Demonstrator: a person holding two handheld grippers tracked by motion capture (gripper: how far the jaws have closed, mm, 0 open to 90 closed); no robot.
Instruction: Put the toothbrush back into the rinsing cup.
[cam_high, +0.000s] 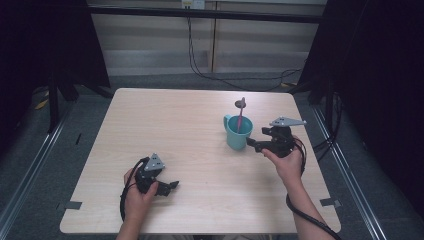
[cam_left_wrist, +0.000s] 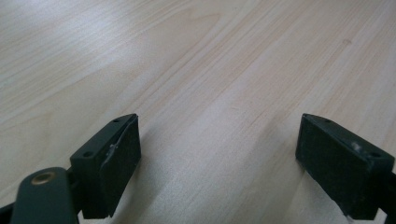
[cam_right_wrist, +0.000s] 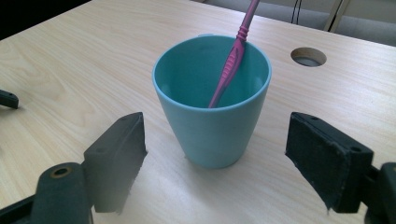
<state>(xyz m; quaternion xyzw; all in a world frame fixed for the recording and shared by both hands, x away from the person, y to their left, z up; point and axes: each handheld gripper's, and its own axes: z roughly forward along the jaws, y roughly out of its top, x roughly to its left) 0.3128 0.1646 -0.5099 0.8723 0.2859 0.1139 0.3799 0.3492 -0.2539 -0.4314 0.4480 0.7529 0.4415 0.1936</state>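
Teal cup (cam_right_wrist: 212, 100) upright on table (cam_high: 190, 125), right-of-centre, far half. Pink toothbrush (cam_right_wrist: 232, 56) standing in cup, handle leaning against far rim, long axis near vertical with slight tilt; head poking above rim in high view (cam_high: 240, 104).

Right gripper (cam_high: 256, 145) just beside cup on its right, low to table, pointed left at cup wall. In right gripper view: jaws spread wide, cup dead ahead and centred between them, not touching either pad; gap wider than cup. Nothing pinched.

Left gripper (cam_high: 172, 186) near front edge of table, well apart from cup, lying low, possibly resting on the surface — hard to tell from above. In left gripper view: jaws spread, bare wood between, holding nothing.

Key relation: cup straight forward of right gripper along its jaw line, right hand (cam_high: 286, 165) far nearer than left hand (cam_high: 136, 197). Likely next: short push forward, then closing on cup body. Risk: nudging cup, tipping toothbrush. Round hole in table (cam_right_wrist: 308, 56) beyond cup, irrelevant.
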